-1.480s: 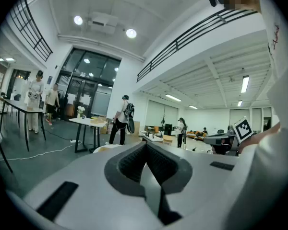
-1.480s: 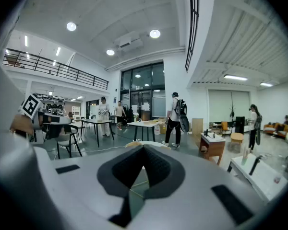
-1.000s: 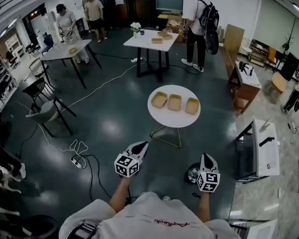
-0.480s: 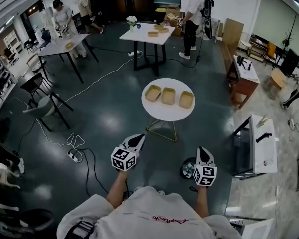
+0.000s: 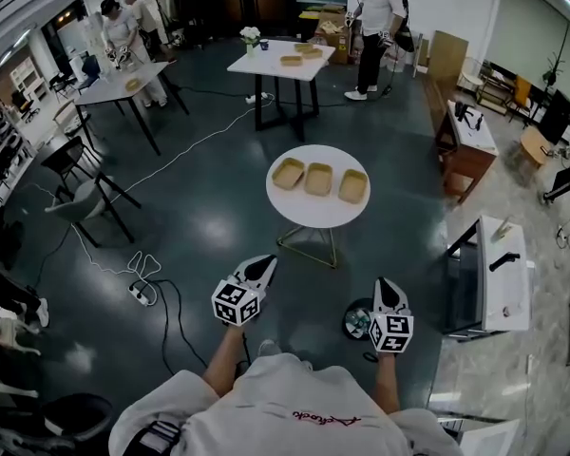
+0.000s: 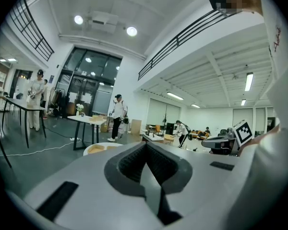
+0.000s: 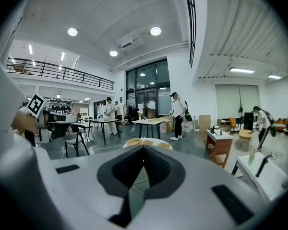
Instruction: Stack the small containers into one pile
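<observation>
Well ahead of the left tongs (image 5: 264, 266) and right tongs (image 5: 388, 289), three small containers (image 5: 317, 179) sit side by side on the round surface (image 5: 313, 218), not stacked yet. Both tongs are squeezed together, holding nothing. Next they likely must get closer and open.

Seen from the head camera, steeply down and from well back, a round white pedestal table (image 5: 313, 213) stands on a dark glossy floor (image 5: 209, 207); cameras riding the left gripper (image 5: 263, 263) and right gripper (image 5: 387, 284) look nearly level along their grey jaws; all three share that distant table.
</observation>
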The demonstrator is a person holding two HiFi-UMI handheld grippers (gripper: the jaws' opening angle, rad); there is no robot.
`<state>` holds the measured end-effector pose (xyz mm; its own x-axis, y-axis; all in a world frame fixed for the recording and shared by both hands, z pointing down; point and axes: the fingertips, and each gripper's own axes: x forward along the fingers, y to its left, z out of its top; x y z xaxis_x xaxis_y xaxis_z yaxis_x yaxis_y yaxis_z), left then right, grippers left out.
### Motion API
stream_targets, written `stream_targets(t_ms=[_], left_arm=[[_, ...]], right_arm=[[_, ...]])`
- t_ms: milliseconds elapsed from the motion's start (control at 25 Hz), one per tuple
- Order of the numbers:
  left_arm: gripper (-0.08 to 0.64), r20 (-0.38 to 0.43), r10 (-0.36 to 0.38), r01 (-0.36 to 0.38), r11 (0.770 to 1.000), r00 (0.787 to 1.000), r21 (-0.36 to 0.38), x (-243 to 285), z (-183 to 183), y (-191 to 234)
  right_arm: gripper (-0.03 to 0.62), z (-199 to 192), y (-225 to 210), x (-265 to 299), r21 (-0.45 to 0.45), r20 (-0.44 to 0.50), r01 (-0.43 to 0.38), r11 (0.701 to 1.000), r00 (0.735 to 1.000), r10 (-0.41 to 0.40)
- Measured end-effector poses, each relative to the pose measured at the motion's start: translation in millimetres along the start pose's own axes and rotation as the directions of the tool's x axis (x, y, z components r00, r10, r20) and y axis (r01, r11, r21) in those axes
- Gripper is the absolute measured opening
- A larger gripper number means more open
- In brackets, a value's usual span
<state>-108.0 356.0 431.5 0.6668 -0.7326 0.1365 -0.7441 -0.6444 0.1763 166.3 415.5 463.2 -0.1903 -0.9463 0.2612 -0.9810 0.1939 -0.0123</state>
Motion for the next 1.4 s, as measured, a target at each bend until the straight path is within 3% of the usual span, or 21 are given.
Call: stream_targets(t_ms=[600, 1400], left_arm=[[0.011, -0.002, -0.008, 0.008, 1.0, 1.0, -0.026, 59, 2, 47], [0.011, 0.027, -0.087, 0.088, 0.995, 0.996, -0.043, 180, 61, 208]], right_arm=[[0.02, 9, -16, 70, -0.01, -0.024, 0.007, 1.0, 1.0, -0.008], [0.02, 70, 1, 256, -0.019, -0.037, 0.071, 0.997, 0.997, -0.072]])
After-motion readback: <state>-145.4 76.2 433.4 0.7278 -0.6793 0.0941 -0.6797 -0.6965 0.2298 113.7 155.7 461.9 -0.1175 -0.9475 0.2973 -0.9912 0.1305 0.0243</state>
